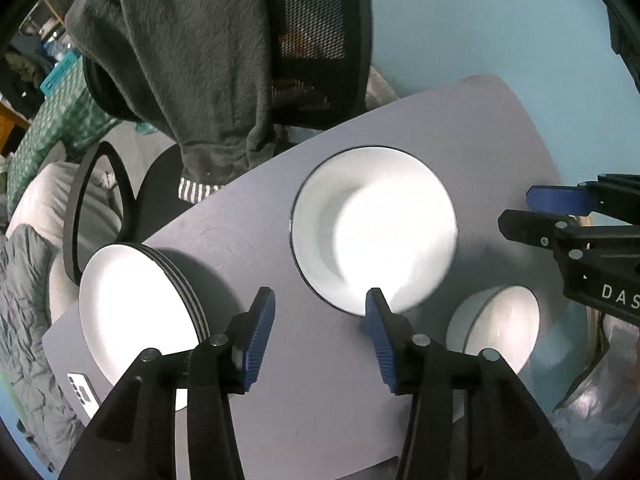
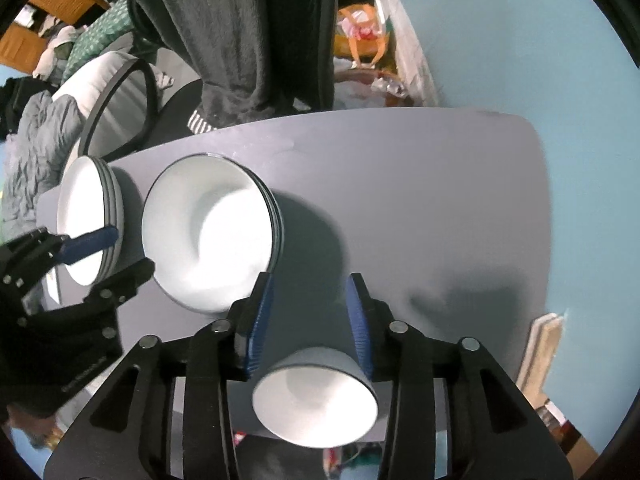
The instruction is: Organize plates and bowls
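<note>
A stack of white plates (image 1: 132, 304) sits at the table's left, also in the right wrist view (image 2: 86, 220). A stack of larger white bowls (image 1: 374, 228) stands mid-table, seen too in the right wrist view (image 2: 212, 232). A small white bowl (image 1: 500, 326) sits near the front edge. My left gripper (image 1: 320, 320) is open and empty, above the table between the plates and the big bowls. My right gripper (image 2: 310, 316) is open, its fingers either side of the small bowl (image 2: 316, 396) without clamping it. The right gripper also shows in the left wrist view (image 1: 536, 216).
The grey table (image 2: 420, 200) has bare room at its right half. A phone (image 1: 82, 394) lies at the front left corner. An office chair with a dark fleece (image 1: 192, 64) stands behind the table. The floor is light blue.
</note>
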`<state>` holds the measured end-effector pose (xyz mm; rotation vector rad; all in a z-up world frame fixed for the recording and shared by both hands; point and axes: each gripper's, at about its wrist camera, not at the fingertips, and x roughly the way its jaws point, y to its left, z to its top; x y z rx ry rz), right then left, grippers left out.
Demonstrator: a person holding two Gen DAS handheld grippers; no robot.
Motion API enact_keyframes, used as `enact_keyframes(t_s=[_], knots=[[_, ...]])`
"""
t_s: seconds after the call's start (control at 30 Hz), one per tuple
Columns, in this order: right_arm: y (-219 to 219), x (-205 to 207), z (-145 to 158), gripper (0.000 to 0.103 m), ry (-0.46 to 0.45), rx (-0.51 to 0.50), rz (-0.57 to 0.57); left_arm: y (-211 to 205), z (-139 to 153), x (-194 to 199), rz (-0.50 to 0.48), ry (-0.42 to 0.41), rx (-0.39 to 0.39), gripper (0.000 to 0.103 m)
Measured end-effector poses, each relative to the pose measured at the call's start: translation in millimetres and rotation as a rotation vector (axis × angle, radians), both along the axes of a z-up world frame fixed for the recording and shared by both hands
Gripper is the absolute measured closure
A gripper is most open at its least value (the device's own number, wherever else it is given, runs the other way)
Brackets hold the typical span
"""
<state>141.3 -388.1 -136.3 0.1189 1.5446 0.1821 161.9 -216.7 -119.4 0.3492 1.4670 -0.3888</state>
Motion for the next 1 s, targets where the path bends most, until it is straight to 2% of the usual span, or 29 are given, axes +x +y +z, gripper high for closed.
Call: enact_keyframes(t_s=[0.07, 0.23, 0.6, 1.0], knots=[[-2.4, -9.8, 7.8, 0.062, -0.017, -0.006, -0.004, -0.5, 3.1, -6.3, -0.010, 0.000, -0.014, 0.054], [-5.3, -31.2, 20.0, 0.057, -0.049, -0.023, -0.023, 0.7, 9.3, -23.4, -0.016, 0.008, -0.053, 0.042], [-13.9, -72.3, 18.5, 0.052, -0.046, -0.024, -0.109, -4.2, 1.5, -49.8, -0.009, 0.101, -0.146, 0.042], [-26.7, -107.0, 6.1, 0.048, -0.015, -0.019, -0.195, -31.5, -7.1, -70.7, -0.083, 0.141, -0.160, 0.042]])
